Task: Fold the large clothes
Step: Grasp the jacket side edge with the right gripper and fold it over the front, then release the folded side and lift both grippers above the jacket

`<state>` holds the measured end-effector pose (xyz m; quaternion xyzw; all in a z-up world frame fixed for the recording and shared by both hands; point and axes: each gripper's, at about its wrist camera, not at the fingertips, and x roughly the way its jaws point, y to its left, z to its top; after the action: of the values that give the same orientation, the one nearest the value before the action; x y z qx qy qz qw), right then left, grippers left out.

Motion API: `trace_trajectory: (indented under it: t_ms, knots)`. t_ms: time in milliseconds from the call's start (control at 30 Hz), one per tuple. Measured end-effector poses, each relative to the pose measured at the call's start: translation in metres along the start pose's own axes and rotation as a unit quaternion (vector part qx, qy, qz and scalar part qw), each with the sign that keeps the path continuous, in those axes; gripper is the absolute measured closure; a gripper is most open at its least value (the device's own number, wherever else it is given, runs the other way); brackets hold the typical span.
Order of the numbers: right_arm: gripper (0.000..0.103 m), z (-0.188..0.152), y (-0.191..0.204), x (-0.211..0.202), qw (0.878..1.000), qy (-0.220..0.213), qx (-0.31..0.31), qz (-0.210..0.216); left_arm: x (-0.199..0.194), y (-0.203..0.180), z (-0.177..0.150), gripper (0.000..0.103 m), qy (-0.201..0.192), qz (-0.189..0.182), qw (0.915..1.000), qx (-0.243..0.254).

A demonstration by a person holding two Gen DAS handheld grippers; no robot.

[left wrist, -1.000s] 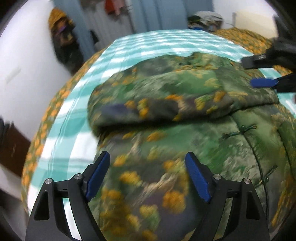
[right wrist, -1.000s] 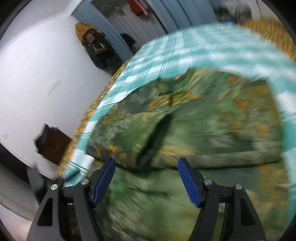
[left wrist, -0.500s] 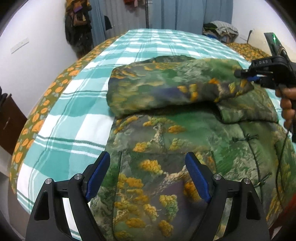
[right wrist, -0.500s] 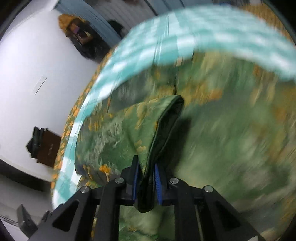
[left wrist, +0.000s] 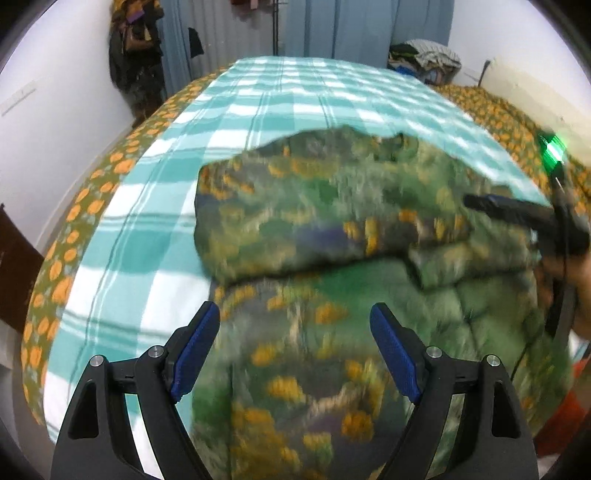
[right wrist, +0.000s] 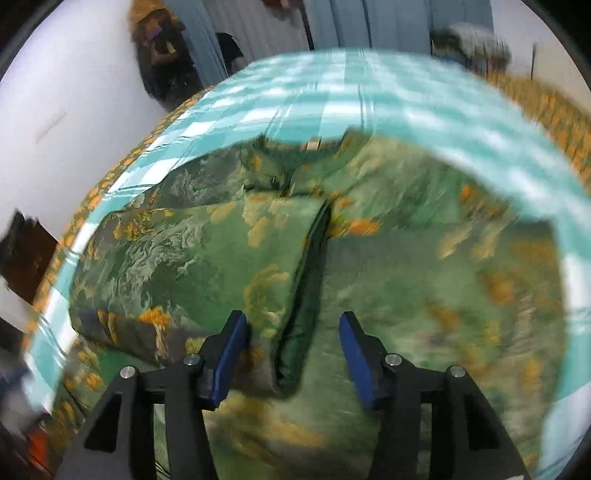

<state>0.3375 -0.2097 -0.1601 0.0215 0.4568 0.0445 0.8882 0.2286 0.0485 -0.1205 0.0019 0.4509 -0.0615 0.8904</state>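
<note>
Item: green landscape-print jacket point(left wrist: 332, 229), lying on the bed point(left wrist: 258, 110) atop a teal-and-white checked sheet point(left wrist: 155, 221), 1 sleeve point(right wrist: 207, 258) folded across the body.
Left hand-held gripper point(left wrist: 295, 350): hovering over the jacket's lower part, jaws standing wide, gripping nothing.
Right hand-held gripper point(right wrist: 293, 350): jaws having just been opening, now parted; the sleeve's dark cuff edge point(right wrist: 306, 295) is lying between the pads, no longer pinched.
Surroundings: orange-flowered bedspread point(left wrist: 66, 258) bordering the sheet; clothes pile point(left wrist: 424, 59) sitting beyond the bed; blue curtains point(left wrist: 351, 29) hanging behind.
</note>
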Motion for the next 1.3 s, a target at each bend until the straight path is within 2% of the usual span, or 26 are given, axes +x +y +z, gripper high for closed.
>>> trace_trajectory:
  t_ms: [33,67,133,200,233,300,400,433,500,700,833,867,933,1033,1167,1300]
  knots:
    - [0.05,0.001,0.004,-0.017,0.999,-0.034,-0.027,-0.021,0.005,0.004,0.011,0.017,0.002,-0.007,0.9999,-0.008]
    - [0.049,0.002,0.007,-0.026,0.998,-0.05,-0.039,-0.024,0.009,0.007,0.019,0.016,0.002,-0.01,0.9999,-0.013]
    - [0.039,0.009,0.015,-0.036,0.996,-0.065,-0.061,0.005,0.026,0.011,0.037,0.016,0.003,-0.012,0.9998,-0.017]
    - [0.039,0.013,0.024,-0.028,0.995,-0.046,-0.074,0.041,0.055,0.013,0.049,0.016,0.015,-0.006,0.9996,-0.021]
    - [0.039,0.013,0.03,-0.015,0.995,-0.02,-0.081,0.061,0.069,0.014,0.051,0.016,0.024,-0.001,0.9994,-0.026]
    - [0.039,0.011,0.033,0.007,0.994,0.013,-0.074,0.074,0.097,0.017,0.05,0.016,0.048,0.009,0.9981,-0.036]
    - [0.039,0.0,0.02,0.044,0.996,0.057,-0.025,0.061,0.132,0.024,0.044,0.016,0.084,0.022,0.9952,-0.045]
    - [0.039,-0.003,0.014,0.053,0.995,0.065,-0.003,0.069,0.14,0.026,0.041,0.015,0.092,0.02,0.9946,-0.045]
    - [0.039,-0.008,0.005,0.057,0.994,0.062,0.021,0.086,0.155,0.029,0.036,0.014,0.098,0.019,0.9943,-0.039]
    - [0.039,-0.011,0.014,0.061,0.996,0.057,-0.023,0.06,0.166,0.023,0.034,0.01,0.093,0.04,0.9946,-0.023]
    - [0.039,-0.012,0.014,0.062,0.997,0.054,-0.02,0.06,0.149,0.017,0.049,0.013,0.106,0.046,0.9932,-0.018]
    - [0.039,-0.013,0.014,0.06,0.997,0.052,-0.021,0.06,0.141,0.015,0.052,0.016,0.103,0.04,0.9937,-0.015]
    - [0.039,-0.015,0.014,0.058,0.997,0.05,-0.022,0.061,0.121,0.011,0.06,0.017,0.087,0.015,0.9961,-0.008]
    - [0.039,-0.016,0.014,0.058,0.997,0.047,-0.021,0.06,0.111,0.005,0.079,0.015,0.064,0.0,0.9979,-0.002]
    - [0.039,-0.016,0.016,0.059,0.997,0.045,-0.021,0.056,0.137,0.004,0.106,0.015,0.058,0.004,0.9983,-0.011]
    - [0.039,-0.017,0.016,0.059,0.997,0.046,-0.02,0.058,0.174,0.021,0.125,0.015,0.072,0.01,0.9953,-0.064]
